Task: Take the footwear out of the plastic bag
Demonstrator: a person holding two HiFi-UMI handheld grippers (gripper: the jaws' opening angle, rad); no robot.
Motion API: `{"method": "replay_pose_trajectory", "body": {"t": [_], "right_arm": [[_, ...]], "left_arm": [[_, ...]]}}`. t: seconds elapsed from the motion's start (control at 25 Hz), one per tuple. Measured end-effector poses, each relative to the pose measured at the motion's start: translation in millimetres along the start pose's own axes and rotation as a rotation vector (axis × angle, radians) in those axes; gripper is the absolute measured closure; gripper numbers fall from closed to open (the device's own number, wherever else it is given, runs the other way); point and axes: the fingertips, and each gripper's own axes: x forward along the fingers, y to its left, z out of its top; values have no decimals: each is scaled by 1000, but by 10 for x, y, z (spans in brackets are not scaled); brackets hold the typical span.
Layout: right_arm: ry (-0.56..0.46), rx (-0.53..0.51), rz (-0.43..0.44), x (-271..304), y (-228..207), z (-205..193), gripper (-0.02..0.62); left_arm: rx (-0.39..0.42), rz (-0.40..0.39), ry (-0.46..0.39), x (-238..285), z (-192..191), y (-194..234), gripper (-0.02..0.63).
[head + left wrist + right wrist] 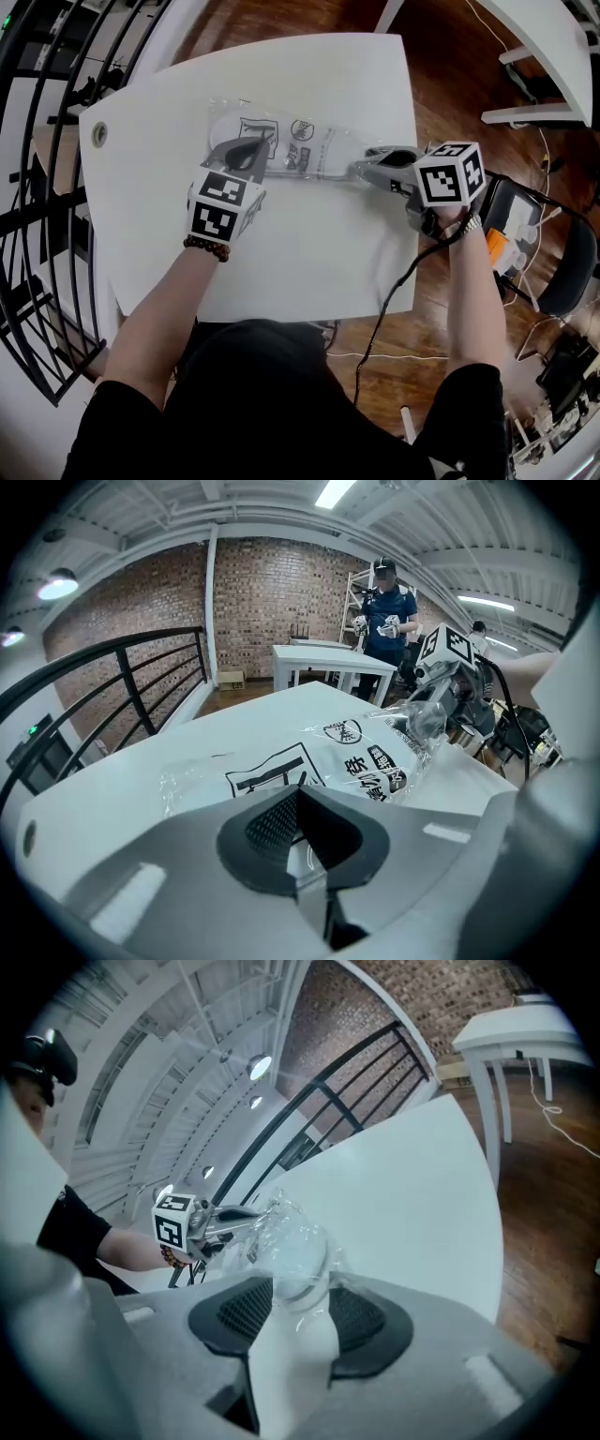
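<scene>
It looks like a loft workshop or a lab (an upper level, it seems): a brick wall [262,602], a black metal railing [141,682], white tables [319,656], a wooden floor [309,23] and strip lights [333,491] on the ceiling.

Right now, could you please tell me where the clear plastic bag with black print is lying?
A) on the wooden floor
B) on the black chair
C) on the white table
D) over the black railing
C: the clear plastic bag with black print lies flat on the white table, well inside its edges.
</scene>
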Motion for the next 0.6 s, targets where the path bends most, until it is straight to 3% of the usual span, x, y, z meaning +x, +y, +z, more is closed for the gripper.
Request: {"method": "replay_pose_trajectory", "body": {"t": [0.48,0.6], "right_arm": [[64,147,-39,84,-45,-46,422],[62,149,-80,88,-95,-50,495]], "left_arm": [[-11,-5,-28,-9,16,11,597],[-14,-7,-33,-27,3,23,597]]}}
